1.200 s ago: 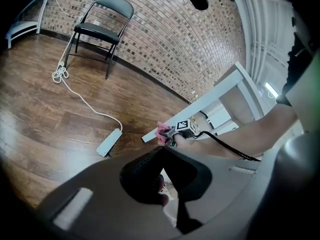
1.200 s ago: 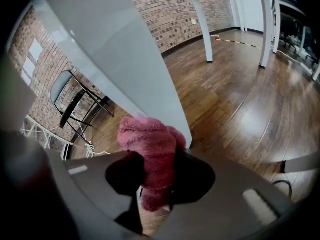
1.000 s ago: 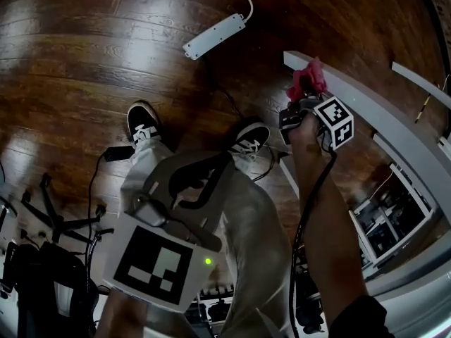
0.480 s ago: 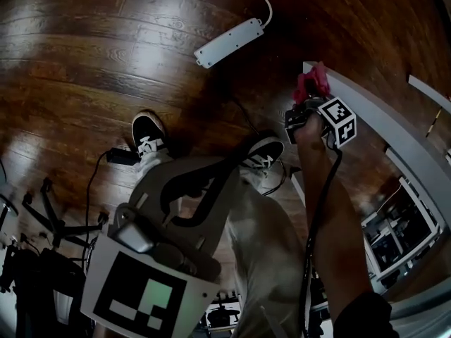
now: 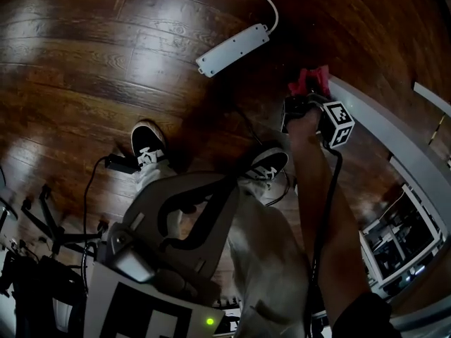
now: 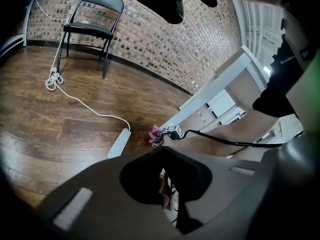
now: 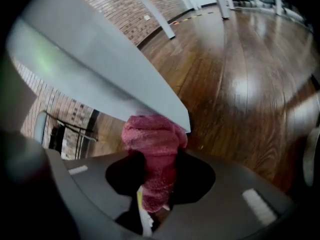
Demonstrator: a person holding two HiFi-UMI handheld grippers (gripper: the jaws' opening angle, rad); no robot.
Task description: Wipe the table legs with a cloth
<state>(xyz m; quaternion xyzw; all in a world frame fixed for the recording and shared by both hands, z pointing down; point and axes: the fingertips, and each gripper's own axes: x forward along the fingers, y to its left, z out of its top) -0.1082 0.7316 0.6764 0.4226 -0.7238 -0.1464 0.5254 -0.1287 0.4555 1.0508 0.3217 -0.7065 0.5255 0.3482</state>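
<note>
A pink cloth [image 5: 310, 82] is bunched between the jaws of my right gripper [image 5: 301, 103], which is shut on it. The cloth presses on the lower end of a pale grey table leg [image 5: 380, 136], close to the wooden floor. In the right gripper view the cloth [image 7: 155, 139] sits under the leg's [image 7: 100, 74] end, inside the right gripper [image 7: 156, 160]. My left gripper [image 5: 236, 182] hangs low over the person's legs, far from the leg, its tips together and holding nothing. In the left gripper view, the left gripper [image 6: 161, 151] looks toward the right gripper [image 6: 167, 133], the cloth [image 6: 155, 133] and the leg [image 6: 210, 99].
A white power strip [image 5: 234, 50] with its cord lies on the floor beyond the cloth. The person's two shoes [image 5: 146, 143] [image 5: 269, 164] stand below it, beside a black plug [image 5: 120, 164]. A folding chair [image 6: 95, 19] stands by the brick wall. More table frame [image 5: 402, 238] fills the right.
My right gripper has slid the cloth down the table leg to its lower end and rolled a little. The left gripper sits lower in the head view.
</note>
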